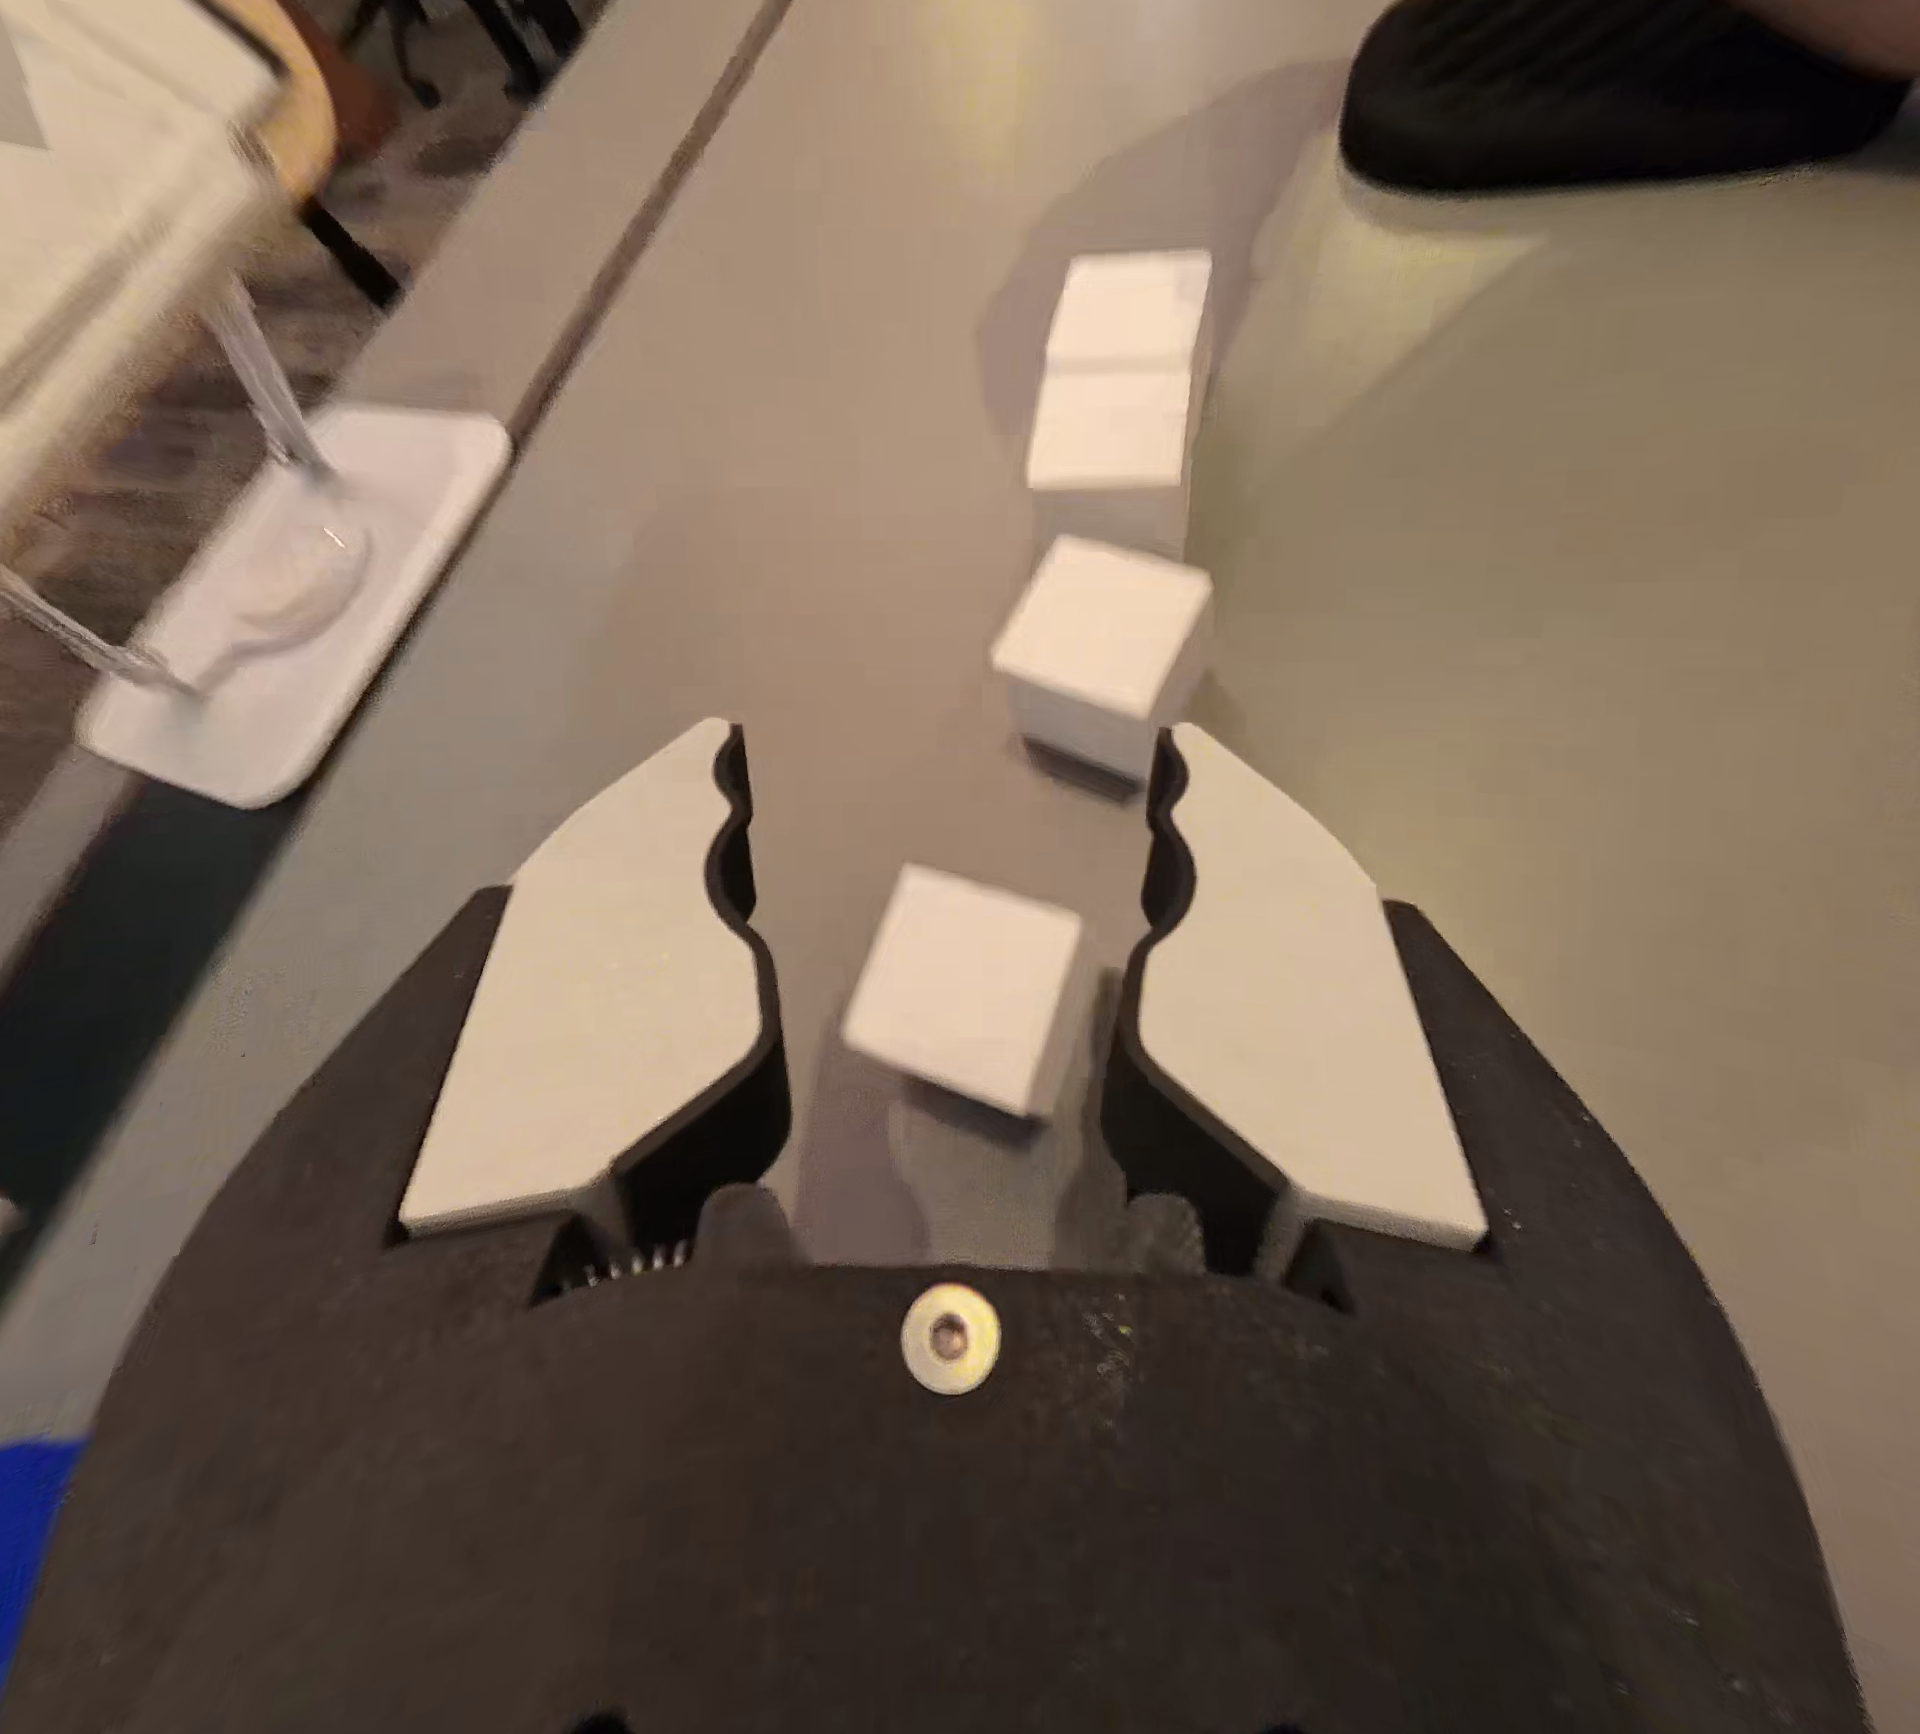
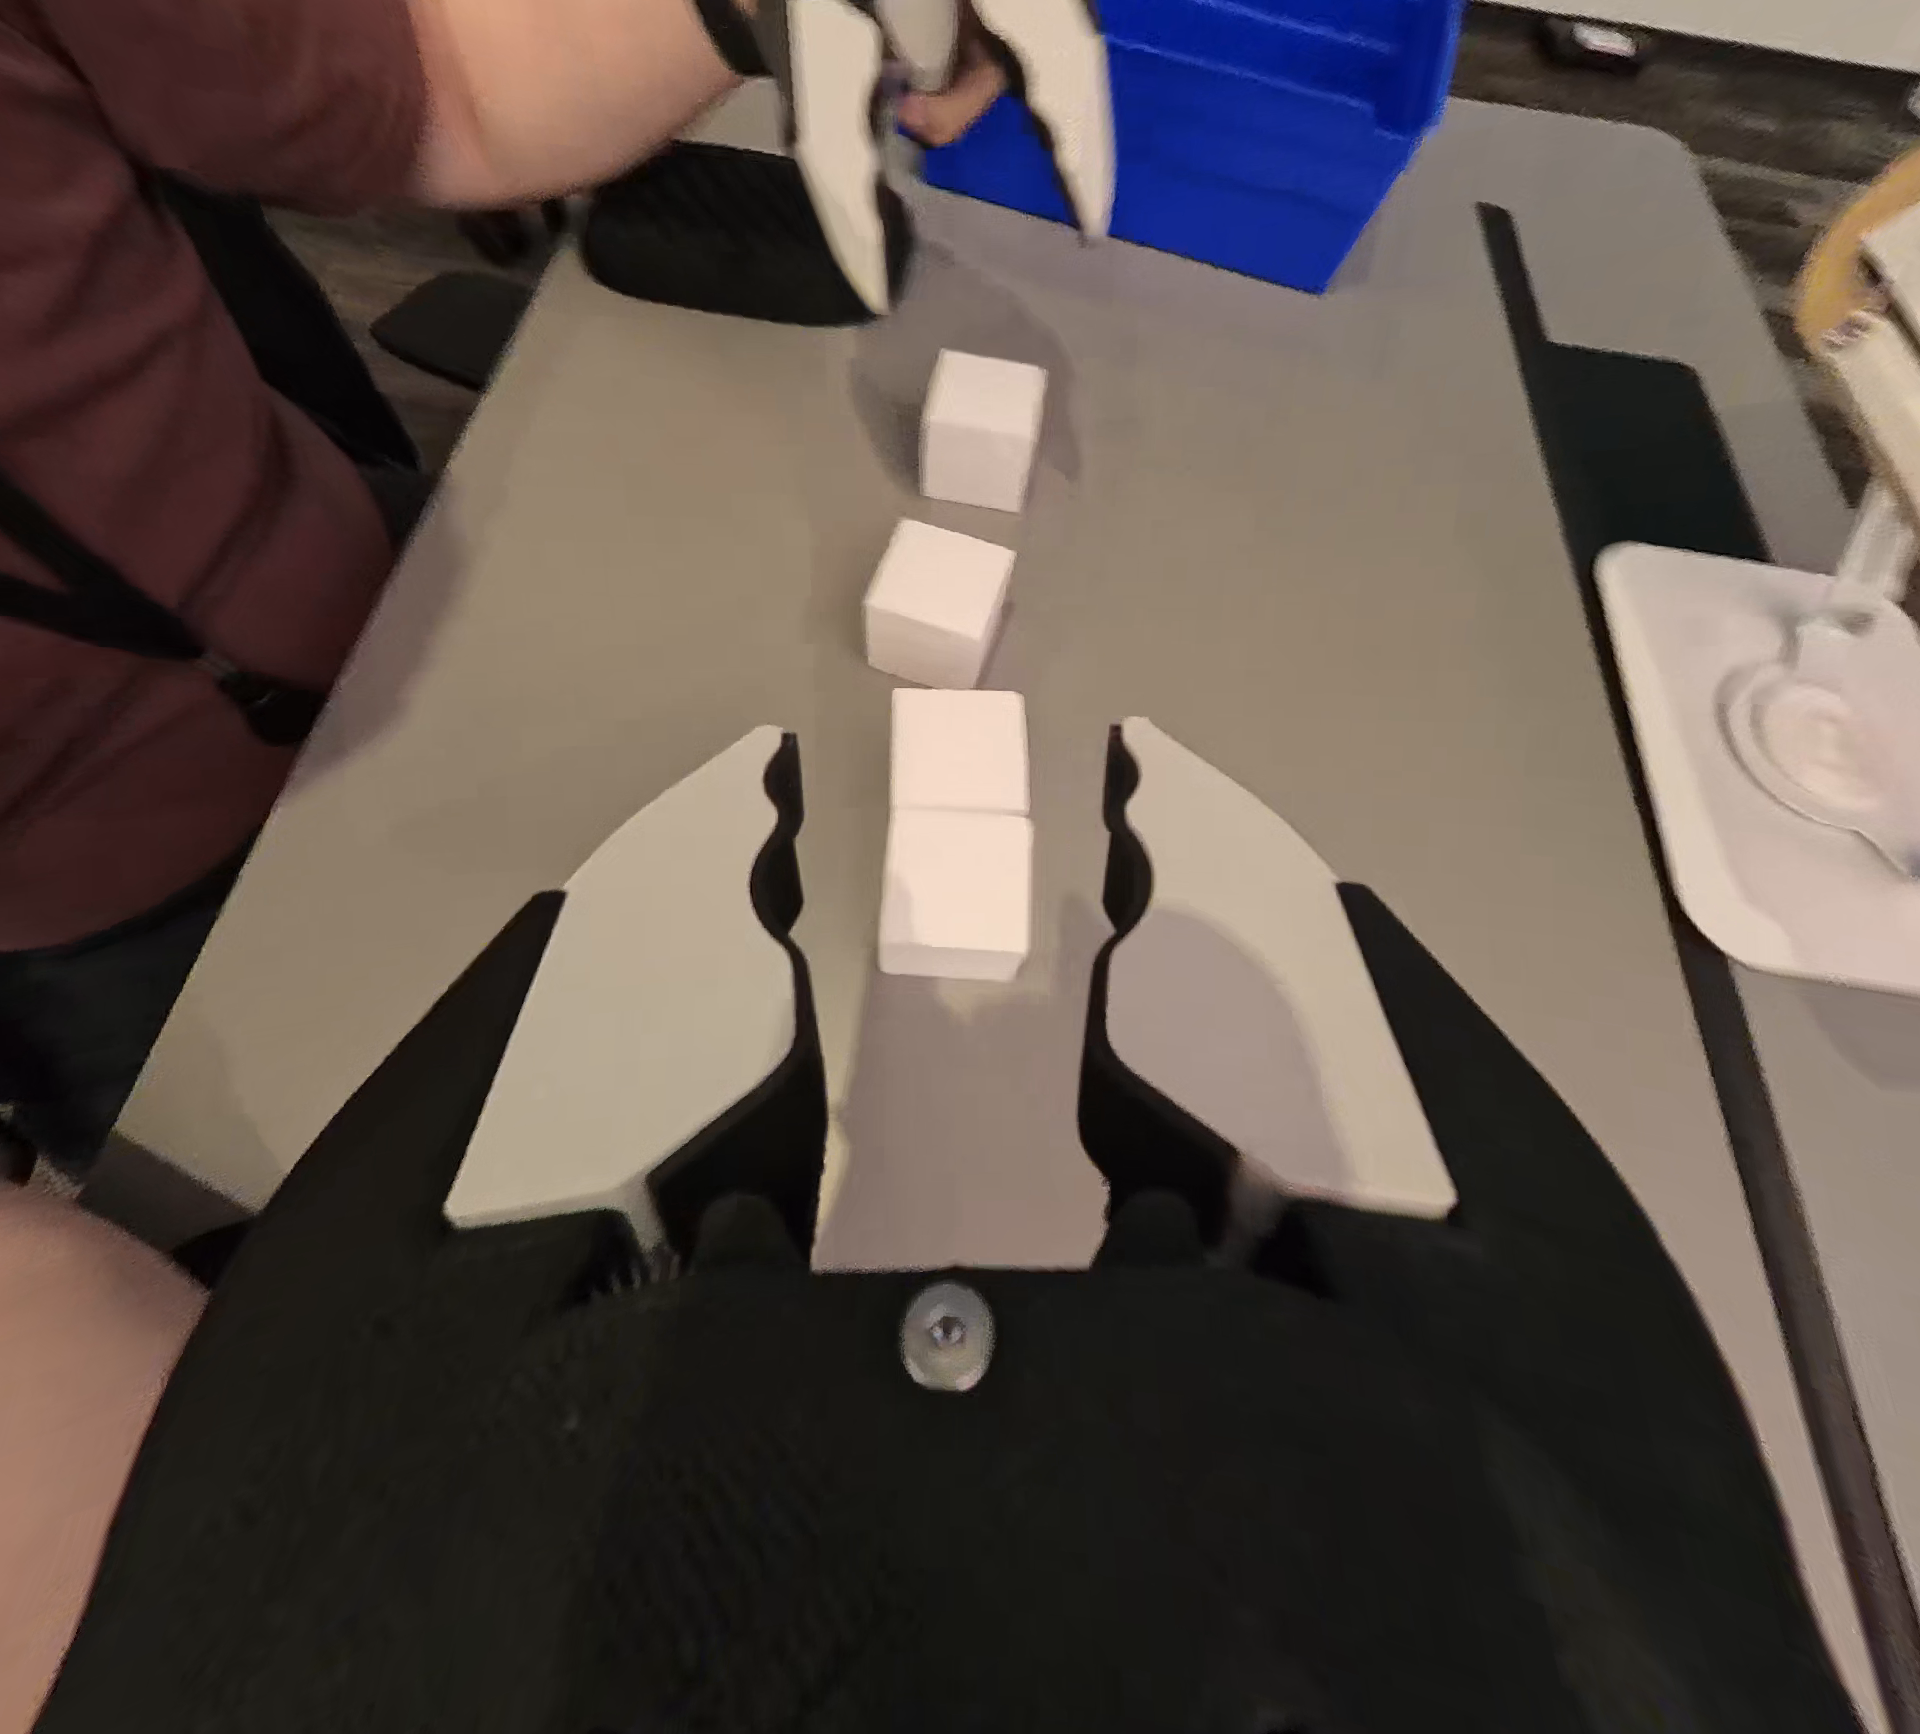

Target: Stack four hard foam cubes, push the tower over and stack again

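while both grippers gape, four cubes in a row between them, untouched

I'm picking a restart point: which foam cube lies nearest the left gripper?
The lone cube at the row's end, below the open left gripper; the other three lie farther along, two touching.

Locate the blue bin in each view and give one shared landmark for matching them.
Left wrist view: only a blue sliver at the lower left edge, possibly the blue bin.
Right wrist view: top centre-right, behind the left gripper.
Shared landmark: the white tray.
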Available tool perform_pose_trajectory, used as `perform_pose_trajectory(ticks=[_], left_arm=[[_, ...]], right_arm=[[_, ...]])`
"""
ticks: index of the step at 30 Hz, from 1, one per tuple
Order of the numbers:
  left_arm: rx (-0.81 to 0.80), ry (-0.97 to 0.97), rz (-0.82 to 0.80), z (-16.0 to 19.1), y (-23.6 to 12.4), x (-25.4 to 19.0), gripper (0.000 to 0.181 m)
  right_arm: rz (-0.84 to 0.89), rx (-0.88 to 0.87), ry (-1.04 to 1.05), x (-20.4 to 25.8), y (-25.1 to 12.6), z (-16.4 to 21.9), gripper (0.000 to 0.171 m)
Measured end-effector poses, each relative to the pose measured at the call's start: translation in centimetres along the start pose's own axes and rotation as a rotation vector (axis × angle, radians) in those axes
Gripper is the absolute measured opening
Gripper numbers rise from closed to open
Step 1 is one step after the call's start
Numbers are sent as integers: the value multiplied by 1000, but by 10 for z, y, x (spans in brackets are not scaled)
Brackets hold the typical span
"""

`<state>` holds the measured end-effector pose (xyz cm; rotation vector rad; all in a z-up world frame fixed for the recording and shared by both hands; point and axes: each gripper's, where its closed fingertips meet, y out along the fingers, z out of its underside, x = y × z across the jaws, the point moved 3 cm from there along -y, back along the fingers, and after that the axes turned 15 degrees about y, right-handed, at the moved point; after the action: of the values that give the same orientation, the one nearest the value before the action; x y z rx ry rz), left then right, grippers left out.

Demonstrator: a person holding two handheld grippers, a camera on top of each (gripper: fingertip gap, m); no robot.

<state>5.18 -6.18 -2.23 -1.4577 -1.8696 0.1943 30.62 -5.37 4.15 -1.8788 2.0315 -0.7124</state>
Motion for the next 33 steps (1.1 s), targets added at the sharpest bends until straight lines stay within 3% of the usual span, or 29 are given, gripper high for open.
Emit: perform_pose_trajectory(ticks=[4, 8, 11, 16, 18, 24, 29, 33], left_arm=[[-24, -103, 104, 45, -1, -23, 81], [14, -99, 69, 69, 11, -19, 84], [47, -76, 42, 81, 20, -15, 85], [57, -105, 85, 90, 33, -19, 85], [52, -106, 85, 90, 35, -21, 77], [76, -82, 51, 91, 39, -22, 67], [50, -59, 23, 84, 32, -24, 66], [34, -89, 13, 85, 26, -25, 66]], right_arm=[[191, 132, -74, 5, 13, -4, 65], [82, 98, -35, 17, 39, 2, 64], [92, 11, 70, -2, 45, 31, 64], [110, -8, 201, -16, 55, 84, 69], [116, 14, 220, -19, 61, 96, 69], [68, 31, 251, -20, 75, 104, 69], [134, 85, 251, -31, 86, 116, 73], [91, 125, 269, -26, 92, 124, 58]])
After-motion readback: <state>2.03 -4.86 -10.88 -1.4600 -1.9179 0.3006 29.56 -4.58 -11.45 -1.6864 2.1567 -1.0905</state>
